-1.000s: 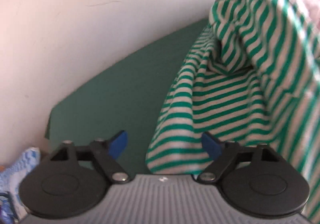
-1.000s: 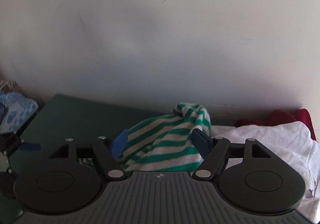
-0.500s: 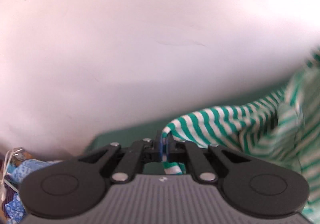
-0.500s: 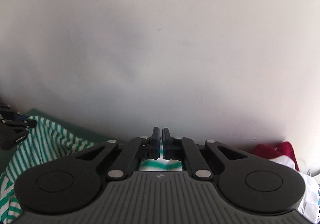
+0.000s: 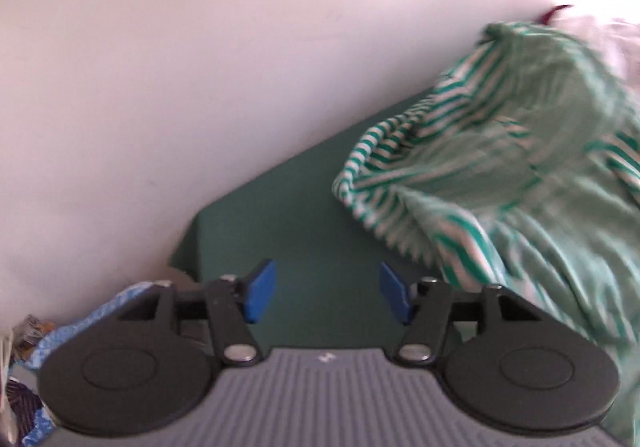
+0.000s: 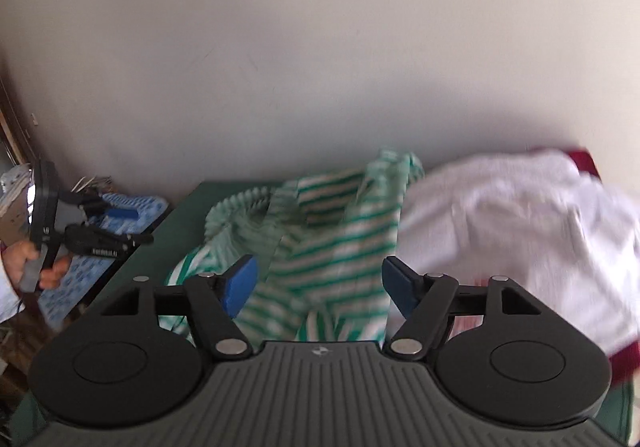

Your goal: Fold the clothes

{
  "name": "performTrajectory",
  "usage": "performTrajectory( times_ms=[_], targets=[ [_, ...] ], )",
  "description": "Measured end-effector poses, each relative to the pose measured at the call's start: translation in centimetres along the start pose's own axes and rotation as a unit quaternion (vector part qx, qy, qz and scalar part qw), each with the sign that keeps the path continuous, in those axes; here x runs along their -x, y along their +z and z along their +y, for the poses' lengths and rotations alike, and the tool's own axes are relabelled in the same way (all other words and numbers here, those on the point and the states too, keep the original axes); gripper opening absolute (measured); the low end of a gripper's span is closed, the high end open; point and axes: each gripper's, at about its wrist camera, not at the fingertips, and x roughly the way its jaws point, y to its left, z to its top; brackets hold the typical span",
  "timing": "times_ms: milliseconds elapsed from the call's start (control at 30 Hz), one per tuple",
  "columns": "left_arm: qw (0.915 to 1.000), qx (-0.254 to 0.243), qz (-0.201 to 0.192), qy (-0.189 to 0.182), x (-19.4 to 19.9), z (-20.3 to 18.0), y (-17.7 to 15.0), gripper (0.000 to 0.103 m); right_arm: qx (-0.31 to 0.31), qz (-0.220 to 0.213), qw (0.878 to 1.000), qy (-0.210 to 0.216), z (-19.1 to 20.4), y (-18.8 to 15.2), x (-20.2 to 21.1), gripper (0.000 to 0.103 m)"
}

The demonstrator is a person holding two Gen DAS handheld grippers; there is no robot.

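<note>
striped garment (image 6: 320, 247): crumpled, no fold seen, centre frame on green counter (image 5: 288, 215) | white clothes (image 6: 500, 215): heaped at right | left gripper (image 5: 328, 293), right gripper (image 6: 318, 283): both spread, nothing held | folding judged outstanding

Plain pale wall (image 6: 320, 47) fills the back — bare, softly daylit — and a dark green table (image 5: 288, 215) butts against it, its corner cut off at left.
</note>
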Motion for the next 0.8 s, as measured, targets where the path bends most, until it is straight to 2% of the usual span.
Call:
performTrajectory(
  times_ms=[33, 133, 200, 300, 367, 433, 467, 500, 533, 567, 600, 633, 700, 800],
  targets=[
    [1.0, -0.002, 0.0, -0.005, 0.6, -0.6, -1.1, 0.07, -0.008, 0.02, 1.0, -0.006, 0.6, -2.1, 1.3, 0.073],
    [0.9998, -0.007, 0.0, -0.02, 2.4, -2.3, -4.3, 0.087, -0.023, 0.076, 0.996, -0.042, 2.7, -8.3, 3.9, 0.073],
    [0.9995, -0.011, 0.0, -0.031, 3.5, -3.4, -6.4, 0.091, -0.025, 0.11, 0.991, -0.074, 3.7, -11.8, 3.9, 0.074],
    [0.9988, -0.016, -0.001, -0.046, 5.3, -5.1, -9.7, 0.089, -0.003, 0.109, 0.988, -0.107, 5.9, -14.1, 3.2, 0.074],
    [0.9992, -0.011, 0.007, -0.039, 5.0, -6.0, -10.2, 0.086, 0.011, 0.104, 0.987, -0.126, 7.3, -15.4, 2.7, 0.074],
    [0.9989, 0.001, 0.005, -0.048, 5.2, -6.2, -10.4, 0.085, 0.025, 0.087, 0.985, -0.148, 8.2, -16.0, 2.1, 0.073],
    [0.9986, 0.004, 0.008, -0.051, 5.3, -6.5, -10.4, 0.082, 0.033, 0.078, 0.984, -0.159, 8.6, -16.2, 1.8, 0.069],
    [0.9984, 0.005, 0.013, -0.055, 5.3, -6.7, -10.3, 0.069, 0.041, 0.078, 0.981, -0.174, 8.9, -16.2, 1.4, 0.062],
    [0.9981, 0.006, 0.014, -0.06, 5.5, -6.9, -10.3, 0.06, 0.042, 0.086, 0.978, -0.184, 9.0, -16.2, 0.9, 0.031],
    [0.9978, 0.008, 0.016, -0.064, 5.7, -6.9, -10.2, 0.033, 0.034, 0.085, 0.979, -0.184, 8.9, -15.9, 1.0, 0.023],
    [0.9975, 0.01, 0.019, -0.067, 5.9, -6.8, -10.2, 0.005, 0.022, 0.08, 0.98, -0.18, 8.7, -15.7, 1.2, 0.023],
    [0.9974, 0.017, 0.02, -0.067, 6.0, -6.4, -10.1, 0.0, 0.021, 0.07, 0.981, -0.182, 8.5, -15.1, 1.7, 0.02],
    [0.9971, 0.036, 0.021, -0.064, 6.4, -5.3, -10.0, 0.001, 0.029, 0.049, 0.98, -0.192, 8.1, -13.8, 2.9, 0.018],
    [0.9953, 0.075, 0.015, -0.059, 7.0, -2.8, -9.9, 0.001, 0.011, 0.024, 0.979, -0.204, 5.3, -10.7, 4.7, 0.019]
  ],
)
